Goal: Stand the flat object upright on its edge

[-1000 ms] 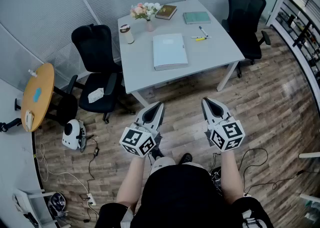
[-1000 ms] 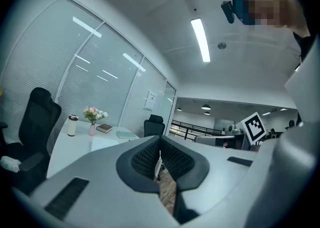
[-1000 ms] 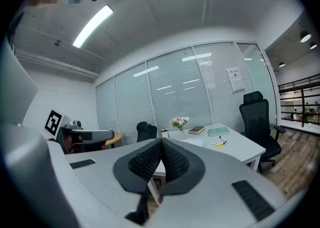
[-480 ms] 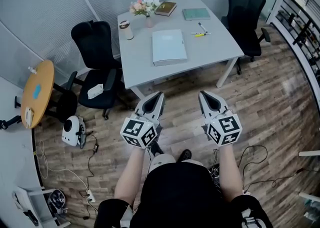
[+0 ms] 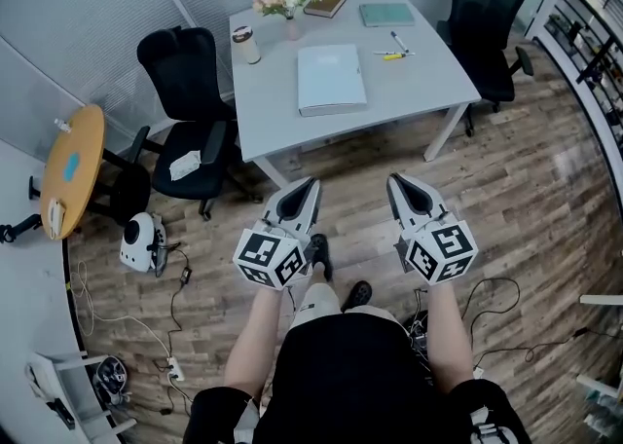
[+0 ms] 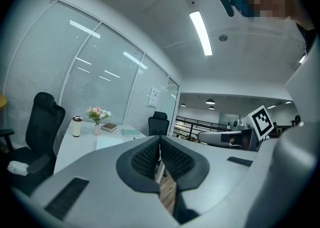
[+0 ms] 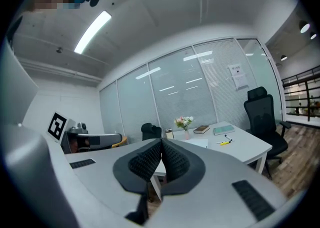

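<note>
Flat folder (image 5: 332, 79) on table (image 5: 423, 87) near cup (image 5: 243, 44), vase (image 5: 292, 29) (left tool (image 5: 310, 183), right tool (image 5: 394, 182) closed, empty).

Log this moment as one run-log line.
stage: not started | left gripper: shut, empty | right gripper: shut, empty | folder: flat on table, untouched | grippers: over floor

Pale-blue folder (image 5: 332, 79), grey table (image 5: 428, 82), blk chairs (image 5: 190, 82), wood-grain floor (image 5: 526, 189).
</note>
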Demonstrator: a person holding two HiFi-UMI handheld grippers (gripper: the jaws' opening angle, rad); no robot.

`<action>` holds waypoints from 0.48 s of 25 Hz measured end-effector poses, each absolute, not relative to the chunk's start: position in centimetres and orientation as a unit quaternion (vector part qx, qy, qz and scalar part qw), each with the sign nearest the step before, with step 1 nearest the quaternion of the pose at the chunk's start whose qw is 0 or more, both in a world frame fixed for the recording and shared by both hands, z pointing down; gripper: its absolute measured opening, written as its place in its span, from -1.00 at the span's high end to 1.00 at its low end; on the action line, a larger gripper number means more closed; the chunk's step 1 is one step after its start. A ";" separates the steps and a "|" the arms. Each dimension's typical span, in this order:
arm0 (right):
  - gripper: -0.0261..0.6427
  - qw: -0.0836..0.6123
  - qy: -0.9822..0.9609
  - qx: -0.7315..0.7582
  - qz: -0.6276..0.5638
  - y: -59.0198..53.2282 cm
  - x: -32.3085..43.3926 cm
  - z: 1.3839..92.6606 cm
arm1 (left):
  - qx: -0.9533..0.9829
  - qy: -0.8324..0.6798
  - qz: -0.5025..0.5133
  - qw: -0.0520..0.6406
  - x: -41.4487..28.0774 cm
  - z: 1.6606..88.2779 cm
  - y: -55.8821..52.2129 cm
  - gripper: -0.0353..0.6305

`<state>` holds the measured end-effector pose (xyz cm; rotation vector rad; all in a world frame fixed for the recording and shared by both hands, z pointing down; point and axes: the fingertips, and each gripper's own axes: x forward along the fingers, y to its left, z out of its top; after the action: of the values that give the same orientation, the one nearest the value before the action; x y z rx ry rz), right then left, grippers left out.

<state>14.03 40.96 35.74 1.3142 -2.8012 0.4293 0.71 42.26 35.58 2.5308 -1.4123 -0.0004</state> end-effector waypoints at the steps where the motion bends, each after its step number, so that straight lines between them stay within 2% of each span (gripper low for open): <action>1: 0.87 0.014 -0.896 0.424 0.132 40.6 13.8 35.9 | 0.866 -0.486 0.000 0.122 0.4 35.6 41.9 0.82; 8: 0.87 0.010 -0.907 0.413 0.080 37.4 11.6 35.2 | 0.873 -0.468 0.020 0.136 -1.0 36.9 37.2 0.82; 12: 0.87 0.017 -0.905 0.416 0.083 33.6 10.4 34.9 | 0.878 -0.461 0.045 0.117 -1.8 36.6 33.2 0.83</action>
<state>10.42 33.57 34.94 1.2929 -2.8149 0.2581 -1.80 33.20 36.60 2.5703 -1.3498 0.1316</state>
